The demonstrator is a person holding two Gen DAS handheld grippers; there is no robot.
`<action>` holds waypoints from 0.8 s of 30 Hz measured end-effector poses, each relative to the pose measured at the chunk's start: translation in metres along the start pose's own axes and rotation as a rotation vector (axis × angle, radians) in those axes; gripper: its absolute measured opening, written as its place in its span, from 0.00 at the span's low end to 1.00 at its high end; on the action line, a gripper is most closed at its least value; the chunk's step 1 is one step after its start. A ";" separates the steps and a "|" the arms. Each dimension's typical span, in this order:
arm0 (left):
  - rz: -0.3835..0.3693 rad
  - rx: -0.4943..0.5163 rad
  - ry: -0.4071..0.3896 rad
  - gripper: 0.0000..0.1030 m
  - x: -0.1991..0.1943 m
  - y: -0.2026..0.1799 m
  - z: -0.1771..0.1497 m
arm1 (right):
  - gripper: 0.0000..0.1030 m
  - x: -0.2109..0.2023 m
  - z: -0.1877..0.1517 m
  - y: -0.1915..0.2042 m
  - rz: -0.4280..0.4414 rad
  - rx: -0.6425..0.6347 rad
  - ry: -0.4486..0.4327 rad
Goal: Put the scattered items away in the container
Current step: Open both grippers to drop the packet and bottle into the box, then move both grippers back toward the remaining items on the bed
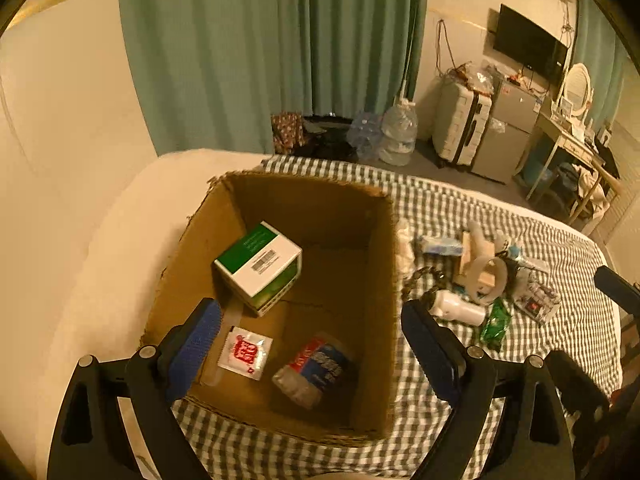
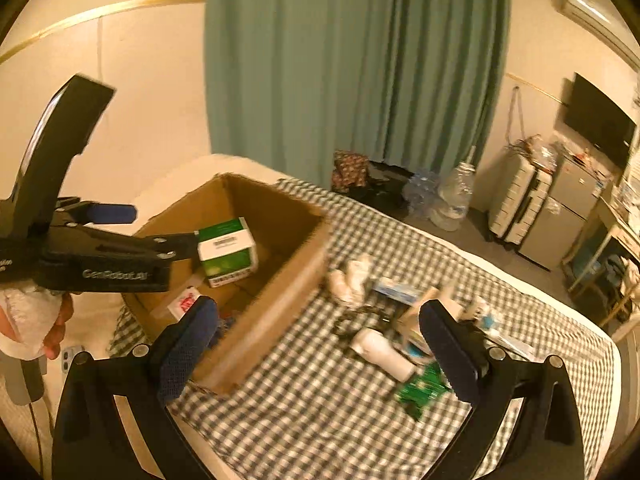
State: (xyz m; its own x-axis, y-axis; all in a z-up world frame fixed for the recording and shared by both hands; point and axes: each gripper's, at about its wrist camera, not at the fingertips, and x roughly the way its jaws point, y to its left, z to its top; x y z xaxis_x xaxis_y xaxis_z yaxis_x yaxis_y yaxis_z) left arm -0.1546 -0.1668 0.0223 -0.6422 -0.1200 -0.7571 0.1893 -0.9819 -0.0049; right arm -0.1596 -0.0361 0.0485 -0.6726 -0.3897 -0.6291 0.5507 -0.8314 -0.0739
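An open cardboard box [image 1: 384, 320] stands on the checked bedspread [image 1: 440, 208]. Inside lie a green-and-white carton [image 1: 260, 266], a white sachet with red print [image 1: 245, 353] and a crumpled plastic bottle [image 1: 312, 372]. My left gripper [image 1: 312, 344] is open and empty above the box. Scattered items lie right of the box: a white bottle [image 1: 460, 306], a green packet [image 1: 496, 322], a tape roll [image 1: 486, 278]. In the right wrist view my right gripper [image 2: 320, 344] is open and empty over the bedspread [image 2: 320, 400], between the box [image 2: 280, 292] and the white bottle [image 2: 386, 350].
A white headboard [image 1: 80, 240] rises left of the box. The left gripper's body [image 2: 100, 260] reaches over the box in the right wrist view. Beyond the bed stand water jugs [image 1: 396, 132], a suitcase [image 1: 460, 124], a small fridge [image 1: 508, 132] and a desk [image 1: 572, 144].
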 end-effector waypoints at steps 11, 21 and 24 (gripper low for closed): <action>-0.067 0.136 -0.045 0.97 -0.017 -0.104 -0.021 | 0.98 -0.046 -0.060 -0.098 -0.118 0.150 0.012; -0.118 0.145 0.021 0.99 0.039 -0.177 -0.060 | 0.98 -0.052 -0.122 -0.181 -0.215 0.335 0.053; -0.113 0.150 0.064 0.99 0.067 -0.190 -0.074 | 0.98 -0.041 -0.140 -0.199 -0.225 0.385 0.072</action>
State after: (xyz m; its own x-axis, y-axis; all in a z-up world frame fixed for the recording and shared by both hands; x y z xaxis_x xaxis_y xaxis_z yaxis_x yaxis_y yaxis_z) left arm -0.1786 0.0230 -0.0762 -0.6036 -0.0033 -0.7973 0.0030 -1.0000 0.0019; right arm -0.1719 0.2007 -0.0191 -0.7114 -0.1648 -0.6832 0.1612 -0.9845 0.0697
